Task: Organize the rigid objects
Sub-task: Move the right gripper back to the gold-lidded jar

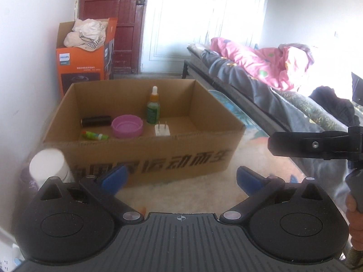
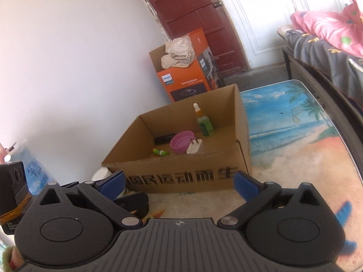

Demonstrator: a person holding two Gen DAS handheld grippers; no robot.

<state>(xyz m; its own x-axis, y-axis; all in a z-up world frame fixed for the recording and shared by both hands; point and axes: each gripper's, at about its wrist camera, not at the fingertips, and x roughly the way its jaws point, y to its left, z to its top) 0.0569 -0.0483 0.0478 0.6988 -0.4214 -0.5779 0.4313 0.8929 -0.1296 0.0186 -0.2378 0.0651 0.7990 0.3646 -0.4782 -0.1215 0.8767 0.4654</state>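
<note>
Left wrist view: left claw point(image 1: 182, 178) and right claw point(image 2: 179, 184) both gape wide, empty, before the cardboard box point(image 1: 145, 151)

Right gripper point(image 2: 179, 182), fingers spread empty, faces the cardboard box point(image 2: 181, 176).

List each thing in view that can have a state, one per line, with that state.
cardboard box: open-topped, upright on the table
dropper bottle: upright in the box, capped
purple lid: in the box, hollow side up
white plug: in the box, prongs up
black cylinder: lying on its side
green tube: lying flat
left gripper: open, empty
right gripper: open, empty
</note>
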